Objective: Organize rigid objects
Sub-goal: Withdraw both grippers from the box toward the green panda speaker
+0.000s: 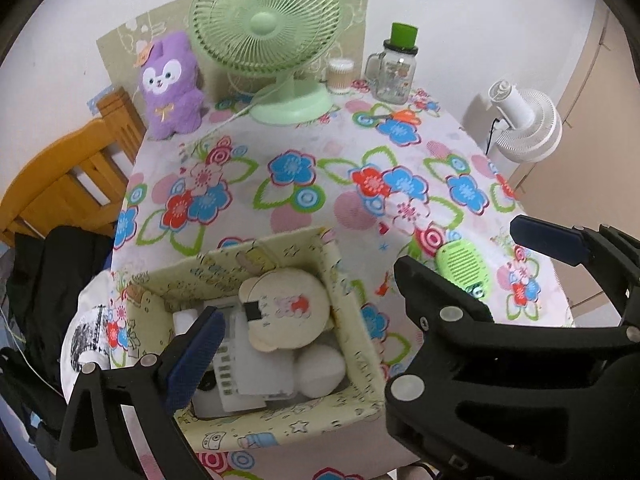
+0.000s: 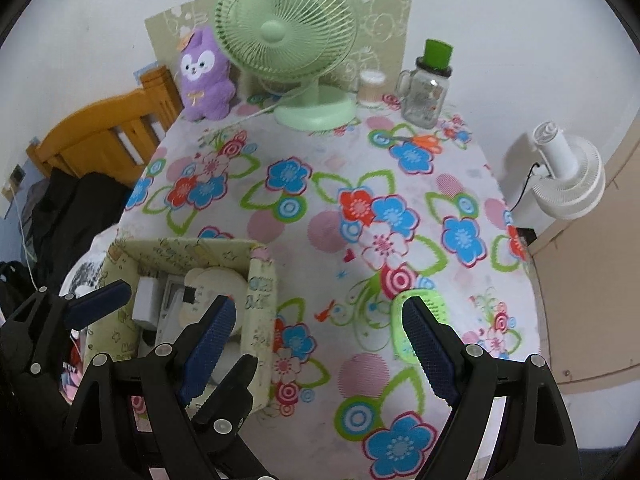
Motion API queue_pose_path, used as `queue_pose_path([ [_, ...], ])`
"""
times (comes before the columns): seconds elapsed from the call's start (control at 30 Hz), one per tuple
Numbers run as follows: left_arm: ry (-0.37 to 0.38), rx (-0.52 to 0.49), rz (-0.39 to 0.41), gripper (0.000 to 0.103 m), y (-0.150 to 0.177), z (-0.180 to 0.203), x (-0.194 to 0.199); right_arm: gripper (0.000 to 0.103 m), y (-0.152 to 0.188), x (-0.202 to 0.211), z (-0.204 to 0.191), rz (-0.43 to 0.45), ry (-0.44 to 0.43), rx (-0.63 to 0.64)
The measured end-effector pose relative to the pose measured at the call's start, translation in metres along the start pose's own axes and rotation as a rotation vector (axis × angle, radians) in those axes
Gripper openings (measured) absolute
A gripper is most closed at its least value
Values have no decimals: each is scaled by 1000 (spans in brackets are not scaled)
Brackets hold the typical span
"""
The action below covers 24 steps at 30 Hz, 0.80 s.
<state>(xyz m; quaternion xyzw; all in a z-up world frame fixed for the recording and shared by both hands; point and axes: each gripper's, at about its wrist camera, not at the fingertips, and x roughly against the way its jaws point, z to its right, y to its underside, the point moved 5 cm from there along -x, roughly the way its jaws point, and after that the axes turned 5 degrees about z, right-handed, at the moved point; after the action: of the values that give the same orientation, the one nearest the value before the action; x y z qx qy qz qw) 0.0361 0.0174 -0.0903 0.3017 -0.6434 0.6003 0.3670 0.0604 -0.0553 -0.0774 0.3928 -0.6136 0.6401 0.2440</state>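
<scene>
A pale yellow patterned storage box [image 1: 348, 312] [image 2: 262, 292] stands at the table's near left. It holds a round cream case [image 1: 288, 308] [image 2: 216, 280], white boxes [image 1: 248, 364] and a white ball [image 1: 320, 368]. A green comb-like brush [image 1: 464, 268] [image 2: 430, 304] lies flat on the flowered cloth to the box's right. My left gripper [image 1: 368, 304] is open and empty, above the box. My right gripper [image 2: 320, 340] is open and empty, its right finger beside the green brush.
At the table's back stand a green desk fan [image 1: 272, 40] [image 2: 292, 48], a purple plush [image 1: 170, 84] [image 2: 204, 76], a cotton-swab jar [image 1: 340, 76] and a glass mug with green lid [image 1: 396, 68] [image 2: 428, 88]. A wooden chair [image 1: 68, 176] is left, a white fan [image 2: 568, 176] right.
</scene>
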Motion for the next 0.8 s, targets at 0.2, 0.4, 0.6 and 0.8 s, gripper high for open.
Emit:
queue_pose_path([
  [0.2,-9,-3,35,100,-11,14,11,88,-8,15,17,40,3,-5],
  [0.4,-13,14,54,100,-19,27,19,88,-13,28,32,69,-4,3],
  [0.6,-24,27,65,100,-24,42,24,88,-14,37,48,83,-13,11],
  [0.8,-27,42,68,100,-26,58,26,88,-12,41,65,83,-21,21],
])
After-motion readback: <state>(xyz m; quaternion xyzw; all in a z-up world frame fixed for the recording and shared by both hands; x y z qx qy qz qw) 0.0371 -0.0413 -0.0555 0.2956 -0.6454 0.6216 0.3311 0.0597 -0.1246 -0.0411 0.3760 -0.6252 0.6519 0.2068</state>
